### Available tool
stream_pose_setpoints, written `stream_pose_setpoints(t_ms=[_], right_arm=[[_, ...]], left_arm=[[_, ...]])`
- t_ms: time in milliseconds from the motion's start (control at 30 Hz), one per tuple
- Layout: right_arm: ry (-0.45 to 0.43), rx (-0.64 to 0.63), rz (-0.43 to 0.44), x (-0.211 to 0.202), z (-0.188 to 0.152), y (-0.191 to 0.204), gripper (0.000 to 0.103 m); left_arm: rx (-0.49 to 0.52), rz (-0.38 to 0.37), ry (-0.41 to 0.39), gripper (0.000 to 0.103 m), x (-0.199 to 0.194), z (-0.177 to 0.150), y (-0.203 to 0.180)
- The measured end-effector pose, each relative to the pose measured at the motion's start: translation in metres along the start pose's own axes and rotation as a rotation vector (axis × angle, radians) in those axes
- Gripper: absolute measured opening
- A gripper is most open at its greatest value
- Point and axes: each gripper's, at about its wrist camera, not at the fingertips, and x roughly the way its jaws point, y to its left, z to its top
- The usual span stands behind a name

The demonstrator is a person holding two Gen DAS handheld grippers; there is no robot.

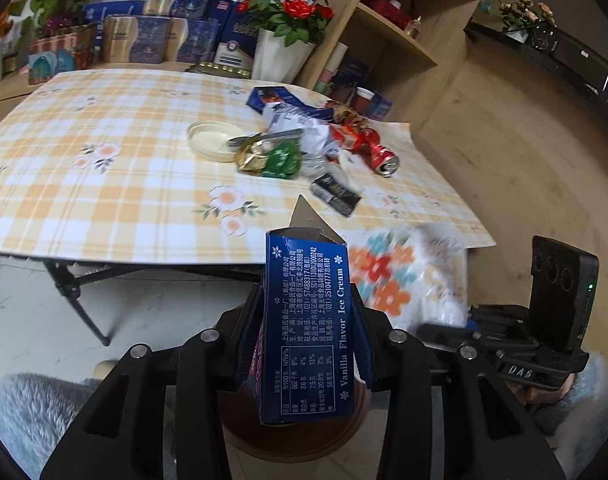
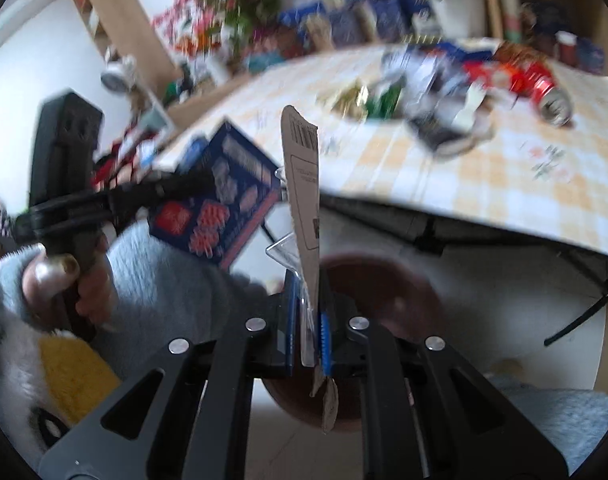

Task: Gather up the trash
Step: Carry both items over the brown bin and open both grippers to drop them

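Note:
My left gripper is shut on a blue ice cream carton that stands upright between its pads. It hangs above a round brown bin on the floor. My right gripper is shut on a flat piece of brown card with clear plastic, a blister pack, also over the brown bin. The blue carton and the left gripper show at the left of the right wrist view. A heap of trash lies on the checked table: a red can, green and gold wrappers, a black packet.
A shallow white dish with a spoon lies beside the heap. Boxes and potted flowers stand behind the table, a wooden shelf unit at its right. A flower-printed plastic bag hangs off the table's near edge. Fluffy sleeves frame both views.

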Motion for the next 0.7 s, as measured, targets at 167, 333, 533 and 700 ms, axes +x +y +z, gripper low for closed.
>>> stream_pose_setpoints(t_ms=[167, 333, 533, 700], right_arm=[[0.183, 0.020, -0.027, 0.044, -0.004, -0.005, 0.013], [0.266, 0.105, -0.078, 0.085, -0.007, -0.022, 0.013], [0.266, 0.136, -0.205, 0.110, -0.020, -0.035, 0.014], [0.254, 0.168, -0.261, 0.114, -0.017, -0.048, 0.014]], left_arm=[[-0.047, 0.018, 0.008, 0.040, 0.007, -0.009, 0.013], [-0.057, 0.017, 0.042, 0.040, 0.019, -0.014, 0.020], [-0.054, 0.014, 0.098, 0.040, 0.037, -0.018, 0.020], [-0.079, 0.017, 0.110, 0.040, 0.045, -0.018, 0.023]])
